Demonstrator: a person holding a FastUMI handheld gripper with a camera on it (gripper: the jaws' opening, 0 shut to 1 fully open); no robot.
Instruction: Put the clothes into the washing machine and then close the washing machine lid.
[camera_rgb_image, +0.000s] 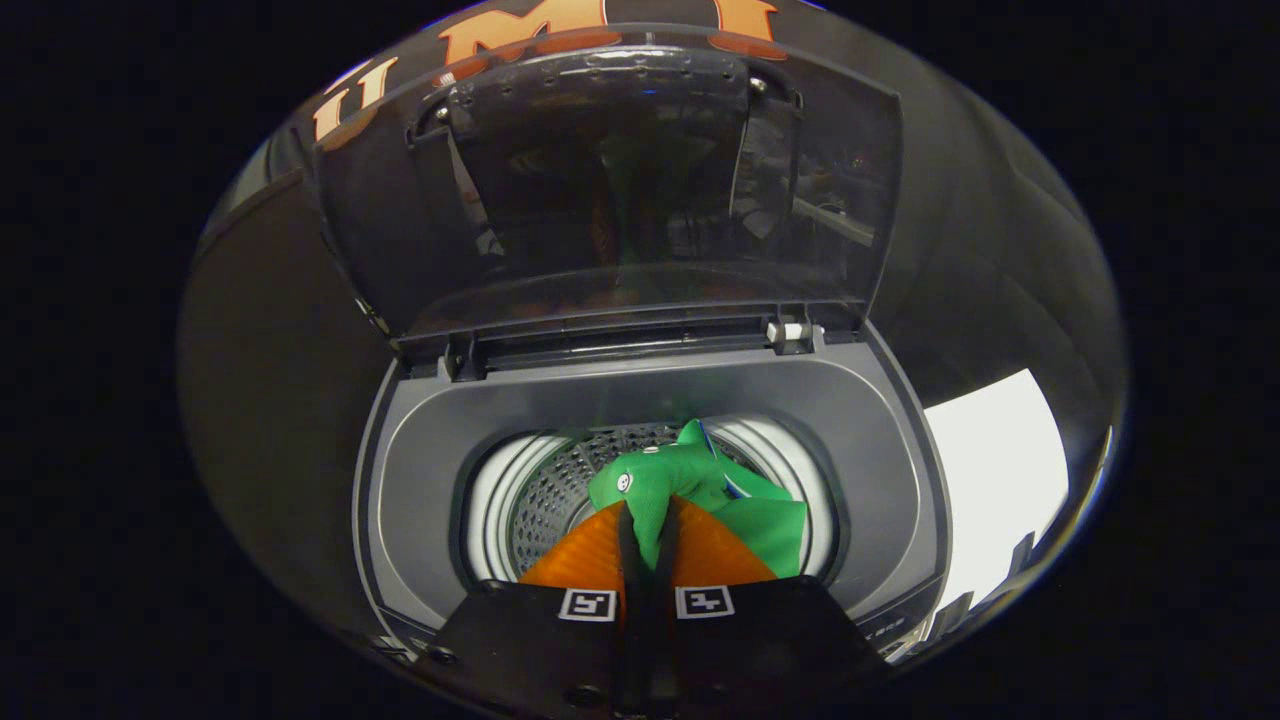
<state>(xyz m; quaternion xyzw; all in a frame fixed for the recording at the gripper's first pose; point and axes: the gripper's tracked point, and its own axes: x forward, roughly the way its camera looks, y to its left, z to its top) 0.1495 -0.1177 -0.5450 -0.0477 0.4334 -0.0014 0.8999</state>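
I have the gripper (650, 525) poised above the open mouth of the washing machine (650, 400), looking down along its two fingers into the drum (545, 500). The fingers are drawn nearly together, with only a narrow slot between them, and a fold of the green garment (690, 490) is pinched in that slot, so both fingers press on the cloth. The rest of the garment bunches up just ahead of the fingertips and spreads off to the right, hanging over the drum opening. A small white patch and a bit of blue trim show on the fabric. I see the perforated metal wall of the drum below and to the left of the cloth, ringed by a white collar. Beyond the fingers, the washing machine lid (610, 190) stands raised on its hinge at the back of the grey top panel, its dark tinted window facing me.
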